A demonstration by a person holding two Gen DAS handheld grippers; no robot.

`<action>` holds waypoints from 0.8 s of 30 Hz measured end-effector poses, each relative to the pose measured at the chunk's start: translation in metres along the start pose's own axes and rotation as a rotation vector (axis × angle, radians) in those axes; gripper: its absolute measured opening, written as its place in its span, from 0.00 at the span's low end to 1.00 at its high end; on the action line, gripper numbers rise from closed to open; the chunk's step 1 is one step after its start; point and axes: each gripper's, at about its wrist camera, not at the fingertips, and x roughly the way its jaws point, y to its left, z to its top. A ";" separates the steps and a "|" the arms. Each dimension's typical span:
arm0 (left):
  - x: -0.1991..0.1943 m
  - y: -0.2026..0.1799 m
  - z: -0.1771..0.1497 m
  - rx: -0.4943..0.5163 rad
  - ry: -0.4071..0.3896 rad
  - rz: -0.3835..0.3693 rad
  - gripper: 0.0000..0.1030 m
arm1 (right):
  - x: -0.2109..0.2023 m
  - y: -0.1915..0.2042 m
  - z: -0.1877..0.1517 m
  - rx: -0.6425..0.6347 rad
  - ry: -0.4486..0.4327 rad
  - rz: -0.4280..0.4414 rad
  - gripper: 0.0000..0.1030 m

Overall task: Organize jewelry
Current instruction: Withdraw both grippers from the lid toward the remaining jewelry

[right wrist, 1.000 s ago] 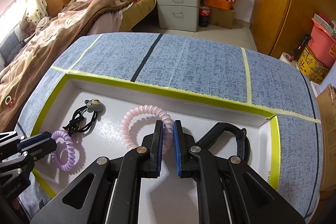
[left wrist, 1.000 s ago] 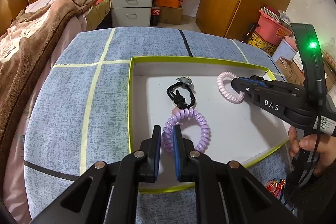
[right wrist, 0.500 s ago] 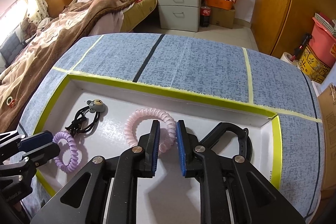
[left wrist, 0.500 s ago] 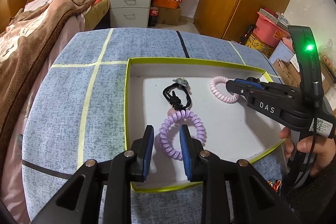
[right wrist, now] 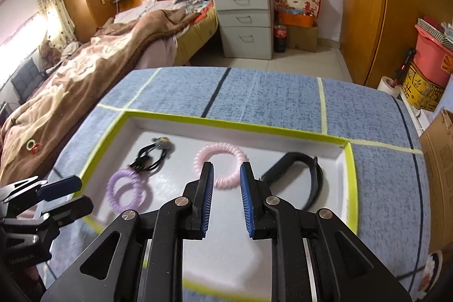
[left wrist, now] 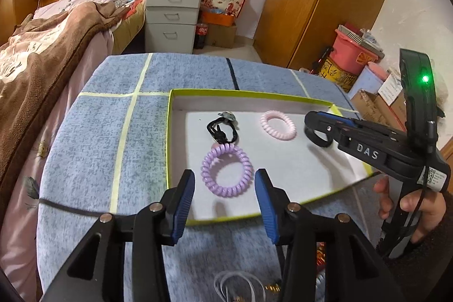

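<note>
Released since the earlier frame, the purple coil hair tie (left wrist: 226, 171) and pink coil hair tie (right wrist: 220, 169) lie in the white tray (left wrist: 311, 169) beyond the empty, opening left tool (left wrist: 225, 190) and part-open right tool (right wrist: 226, 180); either withdrawing tool could snag its springy coil and drag it over the low rim.

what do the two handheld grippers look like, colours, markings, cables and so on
Both are matte black frames with silver rivets and blue ribbed pads on the inner faces of their fingers. The left gripper shows this up close. The right gripper carries white "DAS" lettering, a green light on an upright black mount, a small code sticker and a thin black cable. The right hand comes out of a dark fuzzy sleeve.
</note>
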 end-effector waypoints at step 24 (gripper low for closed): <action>-0.054 0.015 -0.081 -0.079 -0.043 -0.026 0.49 | -0.088 0.018 -0.115 0.018 -0.048 0.052 0.57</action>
